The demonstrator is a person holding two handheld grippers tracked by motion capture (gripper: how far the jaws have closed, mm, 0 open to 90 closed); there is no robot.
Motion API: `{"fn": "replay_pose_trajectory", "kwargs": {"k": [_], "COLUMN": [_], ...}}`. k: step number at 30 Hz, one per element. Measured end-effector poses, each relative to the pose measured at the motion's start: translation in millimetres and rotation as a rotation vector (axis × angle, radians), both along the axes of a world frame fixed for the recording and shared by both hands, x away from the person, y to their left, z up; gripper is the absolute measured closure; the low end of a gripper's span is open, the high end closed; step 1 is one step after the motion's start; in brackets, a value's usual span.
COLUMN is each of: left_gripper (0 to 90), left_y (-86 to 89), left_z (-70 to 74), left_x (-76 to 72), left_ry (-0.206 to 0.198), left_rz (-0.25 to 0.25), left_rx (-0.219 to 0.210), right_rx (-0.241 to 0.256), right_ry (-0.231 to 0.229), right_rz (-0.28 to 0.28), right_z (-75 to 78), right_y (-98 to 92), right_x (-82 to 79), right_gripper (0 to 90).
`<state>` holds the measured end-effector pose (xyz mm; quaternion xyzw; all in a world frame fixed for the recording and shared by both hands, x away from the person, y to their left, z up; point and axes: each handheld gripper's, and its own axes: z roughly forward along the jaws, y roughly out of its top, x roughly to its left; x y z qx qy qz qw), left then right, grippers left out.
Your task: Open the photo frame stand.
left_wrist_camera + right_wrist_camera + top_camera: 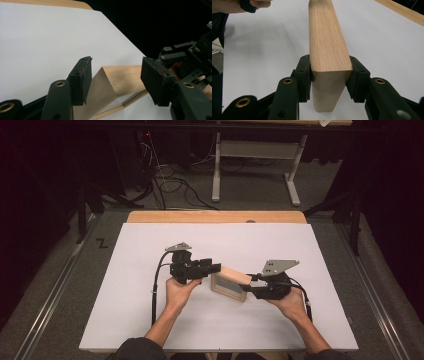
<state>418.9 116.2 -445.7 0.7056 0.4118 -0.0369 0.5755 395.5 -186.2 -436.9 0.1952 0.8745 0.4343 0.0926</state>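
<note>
Block axis runs straight ahead of our right gripper [329,77], clamped on wooden block [325,42].
Left gripper [116,80] stands apart, straddling its far end.

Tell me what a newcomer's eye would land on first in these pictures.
First, the wooden block at the middle of the white table, standing out pale against the dark room. The right gripper is shut on one end of it, a jaw pressed to each side. The left gripper is open at the other end, its jaws either side of the wood without touching.
</note>
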Motion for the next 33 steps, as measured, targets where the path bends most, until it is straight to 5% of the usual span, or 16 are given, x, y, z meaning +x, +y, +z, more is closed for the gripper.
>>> {"fn": "replay_pose_trajectory", "kwargs": {"k": [10,24,27,33], "left_gripper": [42.1,41.9,42.3,42.7], "left_y": [5.2,-12.9,-17.7,-20.8], "left_z": [-1.0,-13.7,-17.4,-21.5], "left_x": [-3.8,1.1,1.4,5.0], "left_ry": [-0.031,-0.044,-0.055,-0.050], "left_rz": [-0.007,-0.068,-0.077,-0.084], "left_rx": [0.069,0.178,0.228,0.234], "right_rx": [0.018,0.073,0.082,0.099], "right_ry": [0.028,0.098,0.104,0.135], "right_rz": [-0.009,-0.029,-0.029,-0.044], "right_z": [-0.4,-2.6,-3.2,-3.9], "right_y": [-2.2,-9.0,-10.0,-11.6], "right_x": [4.5,15.3,17.5,20.8], "right_gripper": [60.6,60.8,60.8,60.7]}}
